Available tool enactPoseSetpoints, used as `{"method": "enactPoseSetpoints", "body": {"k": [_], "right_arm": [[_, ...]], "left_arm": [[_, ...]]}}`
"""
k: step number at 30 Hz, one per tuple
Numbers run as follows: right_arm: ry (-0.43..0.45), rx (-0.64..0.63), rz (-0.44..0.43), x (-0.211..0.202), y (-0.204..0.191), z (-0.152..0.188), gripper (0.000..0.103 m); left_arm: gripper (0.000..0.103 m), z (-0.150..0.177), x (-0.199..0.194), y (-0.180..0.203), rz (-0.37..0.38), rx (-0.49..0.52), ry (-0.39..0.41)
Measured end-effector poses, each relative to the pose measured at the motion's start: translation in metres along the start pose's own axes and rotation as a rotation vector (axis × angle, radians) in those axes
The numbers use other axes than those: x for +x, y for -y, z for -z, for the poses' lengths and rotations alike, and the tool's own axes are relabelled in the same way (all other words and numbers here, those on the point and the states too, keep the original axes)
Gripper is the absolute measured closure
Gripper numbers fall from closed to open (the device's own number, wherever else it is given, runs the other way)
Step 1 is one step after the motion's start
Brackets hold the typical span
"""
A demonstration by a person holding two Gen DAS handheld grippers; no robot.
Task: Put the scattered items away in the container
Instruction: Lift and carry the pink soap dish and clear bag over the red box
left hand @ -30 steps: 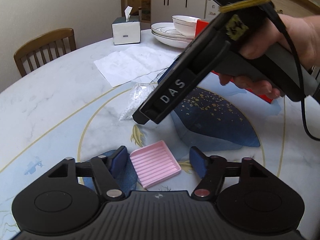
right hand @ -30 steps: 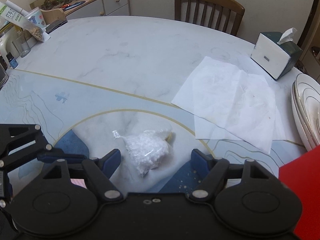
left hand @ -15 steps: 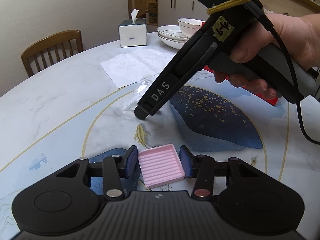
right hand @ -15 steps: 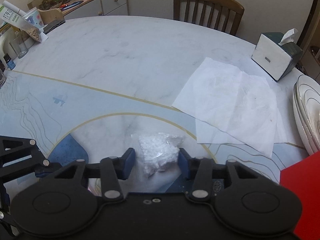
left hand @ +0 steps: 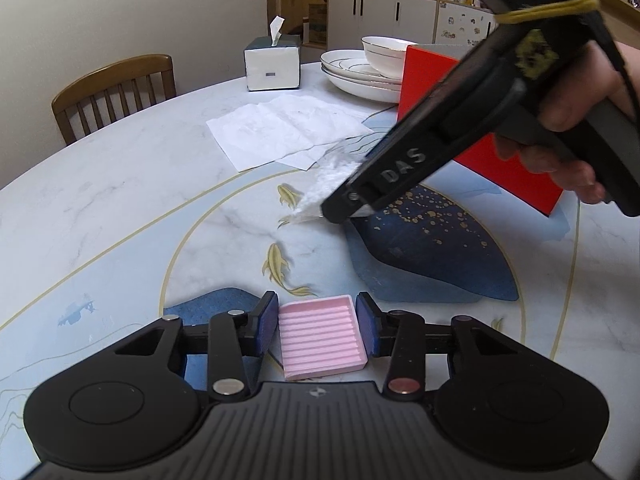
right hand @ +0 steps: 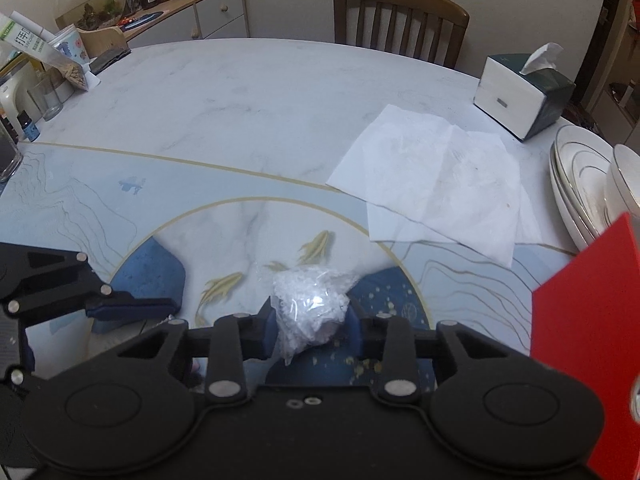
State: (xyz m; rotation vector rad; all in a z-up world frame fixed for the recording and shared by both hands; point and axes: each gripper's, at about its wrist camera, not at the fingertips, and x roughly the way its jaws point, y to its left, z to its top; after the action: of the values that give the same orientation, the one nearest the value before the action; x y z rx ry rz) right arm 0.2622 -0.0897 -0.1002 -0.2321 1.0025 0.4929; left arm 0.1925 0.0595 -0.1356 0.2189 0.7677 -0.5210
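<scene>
Left gripper [left hand: 317, 324]: jaws have just been closing, blue pads now pressed on both sides of the pink ribbed tray [left hand: 321, 335]. Tray sits at the near edge of the table [left hand: 120, 184], over the blue patch of the pattern; can't tell if it's lifted.

Centre: white paper sheets [left hand: 286, 130] flat on the table, far of the gold ring. Tissue box [left hand: 272, 63] beyond them, wooden chair [left hand: 114, 94] far left.

Right gripper [right hand: 311, 326]: jaws have just been closing and now clamp the clear bag of white granules [right hand: 310, 308], pads squeezing it from both sides. In the left wrist view the bag [left hand: 330, 178] hangs at the gripper tip, tail just above the tabletop near the fish motif. Person's hand [left hand: 576, 120] wraps the handle.

Far right: red container [left hand: 480, 148] standing on the table, just beside the right gripper. Stacked white plates with a bowl [left hand: 360, 70] behind it.
</scene>
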Motion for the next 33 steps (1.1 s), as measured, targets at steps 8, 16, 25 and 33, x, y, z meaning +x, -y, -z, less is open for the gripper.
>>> {"method": "enactPoseSetpoints", "body": {"k": [8, 16, 25, 33], "right_arm": [[0.006, 0.036, -0.012, -0.029, 0.002, 0.023, 0.07], [0.018, 0.07, -0.014, -0.057, 0.006, 0.041, 0.07], [0.043, 0.093, -0.008, -0.085, 0.011, 0.057, 0.071], [0.075, 0.104, -0.011, -0.117, 0.02, 0.07, 0.071]], "left_arm": [[0.062, -0.001, -0.01, 0.01, 0.008, -0.019, 0.0], [0.062, -0.005, -0.024, 0.022, 0.022, -0.054, 0.007], [0.062, -0.013, -0.041, 0.041, 0.019, -0.053, 0.028], [0.062, -0.024, -0.054, 0.061, 0.019, -0.055, 0.039]]}}
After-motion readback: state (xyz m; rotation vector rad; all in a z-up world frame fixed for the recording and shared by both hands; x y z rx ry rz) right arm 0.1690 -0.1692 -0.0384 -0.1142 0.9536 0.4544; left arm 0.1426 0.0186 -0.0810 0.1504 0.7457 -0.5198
